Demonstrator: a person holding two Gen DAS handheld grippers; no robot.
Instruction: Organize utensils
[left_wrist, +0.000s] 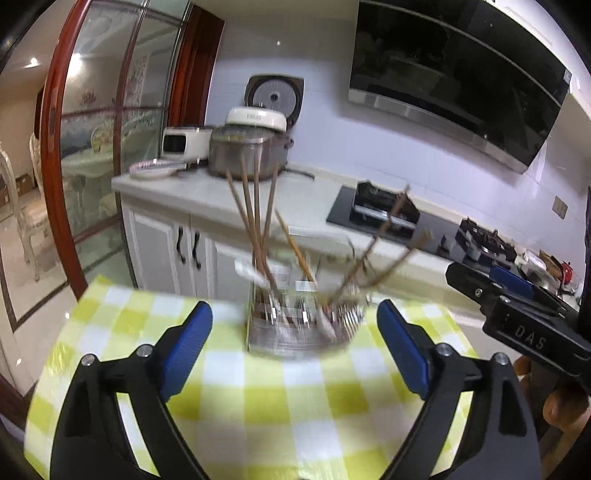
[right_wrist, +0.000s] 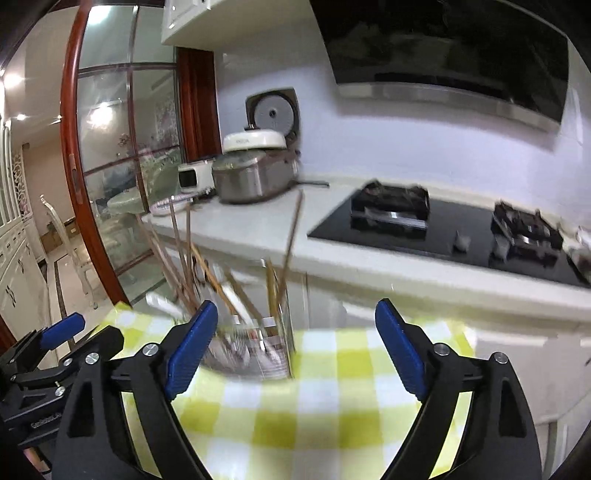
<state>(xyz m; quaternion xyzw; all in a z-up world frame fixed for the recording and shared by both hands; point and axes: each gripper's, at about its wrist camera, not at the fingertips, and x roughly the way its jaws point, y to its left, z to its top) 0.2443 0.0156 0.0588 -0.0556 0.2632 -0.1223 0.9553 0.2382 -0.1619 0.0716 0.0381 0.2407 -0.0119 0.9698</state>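
- Standing on the yellow-and-white checked tablecloth (left_wrist: 280, 398), the blurred metal wire utensil holder (left_wrist: 299, 332) carries long brown wooden chopsticks (left_wrist: 255, 221) leaning outward.
- The left gripper (left_wrist: 294, 321), with black arms and blue pads, is spread wide and empty, the holder just ahead between its fingertips.
- The right gripper (right_wrist: 296, 322) is likewise spread and empty, the holder by its left finger.

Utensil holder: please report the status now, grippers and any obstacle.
Left gripper open, empty. Right gripper open, empty. Utensil holder upright on checkered cloth, chopsticks leaning inside, image blurred. Nothing blocking it.
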